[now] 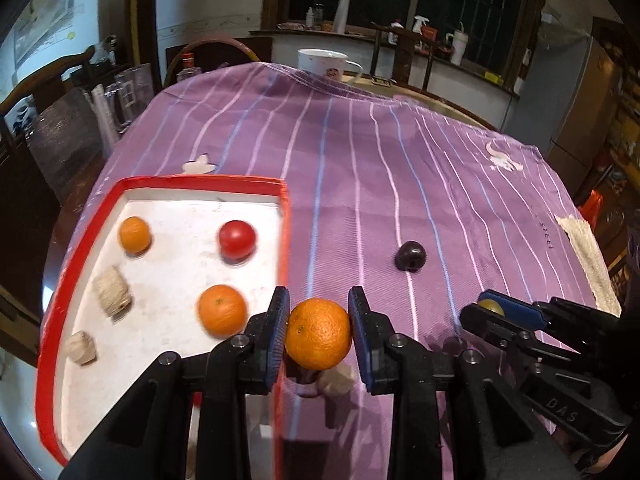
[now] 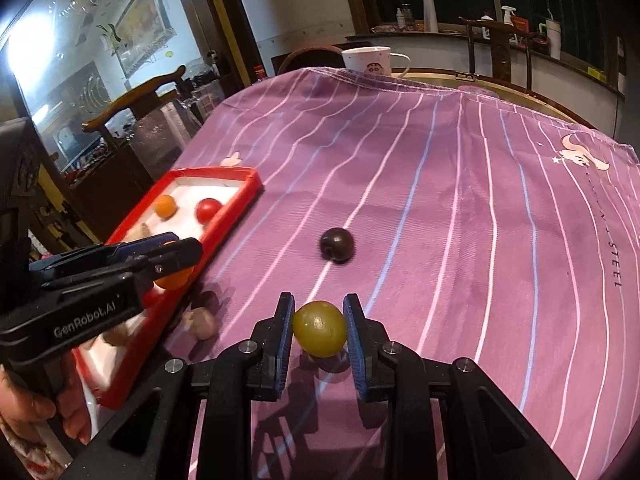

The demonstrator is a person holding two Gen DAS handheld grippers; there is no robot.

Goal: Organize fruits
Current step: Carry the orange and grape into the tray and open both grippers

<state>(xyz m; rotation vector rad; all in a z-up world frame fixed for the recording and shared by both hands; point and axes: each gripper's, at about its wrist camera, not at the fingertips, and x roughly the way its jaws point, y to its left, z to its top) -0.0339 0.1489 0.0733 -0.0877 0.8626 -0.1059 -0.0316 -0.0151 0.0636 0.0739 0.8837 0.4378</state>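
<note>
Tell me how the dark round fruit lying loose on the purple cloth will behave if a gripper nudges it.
The dark fruit looks round and smooth, so it would probably roll. The purple cloth seems soft, which may slow it. Its glossy skin could slip between pads.

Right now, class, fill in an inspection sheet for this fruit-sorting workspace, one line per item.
Surface: purple striped cloth over a table.
Job's things: red-rimmed tray holding two oranges, a red fruit and pale lumps; dark fruit loose on the cloth.
Clutter: white mug at the far edge.
Grippers: left gripper shut on an orange; right gripper shut on a yellow-green fruit.
Cables: nothing seen.
Surroundings: chairs, cluttered counter, dark windows.
</note>
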